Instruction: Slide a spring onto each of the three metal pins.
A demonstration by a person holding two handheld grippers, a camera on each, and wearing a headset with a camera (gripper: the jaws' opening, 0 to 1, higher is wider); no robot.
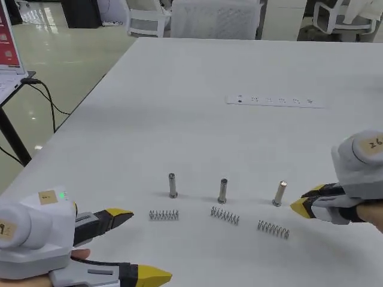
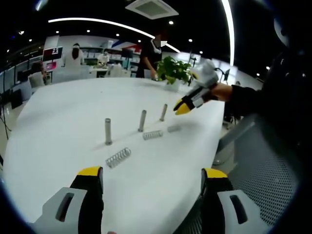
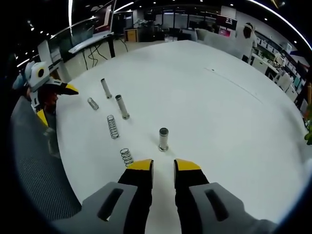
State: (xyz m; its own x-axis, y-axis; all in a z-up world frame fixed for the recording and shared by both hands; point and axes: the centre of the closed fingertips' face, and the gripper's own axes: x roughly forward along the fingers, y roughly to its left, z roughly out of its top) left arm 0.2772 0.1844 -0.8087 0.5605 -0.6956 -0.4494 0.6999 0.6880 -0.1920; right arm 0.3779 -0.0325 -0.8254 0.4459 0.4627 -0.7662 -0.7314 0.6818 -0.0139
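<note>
Between the wide-parted jaws of the left gripper (image 1: pixel 136 245) lies bare white table (image 1: pixel 197 131); they grip nothing. Near its upper tip, to the right, the left spring (image 1: pixel 163 215) lies on its side, in front of the upright left pin (image 1: pixel 172 185) and apart from it. The right gripper (image 3: pixel 164 165) holds its jaws a narrow gap apart, empty, tips near the right pin (image 3: pixel 163 139). The right spring (image 3: pixel 126 156) lies just beside the jaw on the left of the right gripper view. The middle spring (image 1: pixel 225 216) lies before the middle pin (image 1: pixel 222 191). All three pins stand bare. Farther back a white power strip (image 1: pixel 275 101) lies flat. Chairs (image 1: pixel 209 18) line the far edge, and a laptop (image 1: pixel 7 54) sits at far left.
</note>
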